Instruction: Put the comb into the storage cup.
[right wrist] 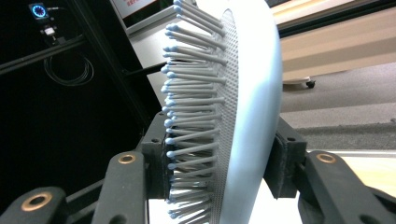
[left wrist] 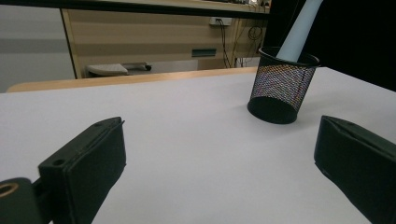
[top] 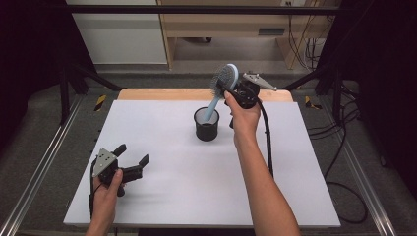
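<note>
Pale blue hairbrush, bristles facing left, clamped between black jaws

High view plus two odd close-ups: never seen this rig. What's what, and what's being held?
No robot here: a person holds a hand-held two-jaw gripper in each hand at a white-topped table. The high view looks down from above the person's side. The other two pictures come from cameras riding on each gripper, looking along its black jaws.

On the table stands a black wire-mesh cup. The right gripper is shut on the head of a light blue plastic hairbrush, one jaw against the bristles and one against the back; the brush handle dips into the cup. The left gripper sits low over the table near the front left, jaws open, nothing between them, facing the cup.
</note>
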`<state>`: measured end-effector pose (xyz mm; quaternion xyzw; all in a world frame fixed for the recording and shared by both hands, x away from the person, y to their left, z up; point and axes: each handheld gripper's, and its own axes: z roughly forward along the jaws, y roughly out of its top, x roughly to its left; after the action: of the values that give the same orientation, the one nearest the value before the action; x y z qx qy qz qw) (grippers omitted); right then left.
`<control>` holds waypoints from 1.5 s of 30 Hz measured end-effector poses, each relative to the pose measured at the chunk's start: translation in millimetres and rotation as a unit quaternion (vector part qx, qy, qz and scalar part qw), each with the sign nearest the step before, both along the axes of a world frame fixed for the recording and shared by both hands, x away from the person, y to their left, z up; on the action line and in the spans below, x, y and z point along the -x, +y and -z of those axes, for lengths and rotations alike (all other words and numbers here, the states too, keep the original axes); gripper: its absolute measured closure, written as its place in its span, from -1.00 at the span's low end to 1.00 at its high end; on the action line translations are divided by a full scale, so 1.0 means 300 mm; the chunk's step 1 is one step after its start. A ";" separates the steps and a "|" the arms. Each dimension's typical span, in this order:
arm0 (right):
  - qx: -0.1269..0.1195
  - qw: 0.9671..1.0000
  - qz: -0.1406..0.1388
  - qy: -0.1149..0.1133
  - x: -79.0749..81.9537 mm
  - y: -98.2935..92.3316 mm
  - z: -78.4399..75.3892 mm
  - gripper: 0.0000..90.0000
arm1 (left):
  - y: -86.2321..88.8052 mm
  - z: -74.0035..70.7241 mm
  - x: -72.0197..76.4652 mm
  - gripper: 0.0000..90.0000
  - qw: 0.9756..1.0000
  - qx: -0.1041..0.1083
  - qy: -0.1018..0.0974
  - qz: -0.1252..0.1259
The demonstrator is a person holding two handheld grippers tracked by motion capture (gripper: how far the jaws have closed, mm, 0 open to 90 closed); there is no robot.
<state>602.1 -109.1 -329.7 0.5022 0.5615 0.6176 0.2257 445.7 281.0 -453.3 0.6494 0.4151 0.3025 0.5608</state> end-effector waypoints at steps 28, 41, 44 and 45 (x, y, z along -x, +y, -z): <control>0.005 1.000 0.006 0.010 -0.012 0.011 0.080 0.14 | -0.006 -0.007 0.005 -0.95 1.000 -0.011 -0.014 0.004; 0.014 1.000 -0.004 0.016 -0.015 0.035 0.095 0.14 | 0.000 -0.006 0.004 -0.95 1.000 -0.011 -0.012 0.002; 0.016 1.000 -0.004 0.017 -0.015 0.037 0.097 0.14 | 0.002 -0.007 0.004 -0.95 1.000 -0.008 -0.012 0.004; 0.017 1.000 -0.004 0.017 -0.016 0.037 0.098 0.14 | 0.002 -0.007 0.004 -0.95 1.000 -0.009 -0.012 0.003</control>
<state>606.8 -98.0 -359.2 0.5066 0.5779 0.5999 0.2225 444.5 281.6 -451.4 0.6518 0.4037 0.3122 0.5609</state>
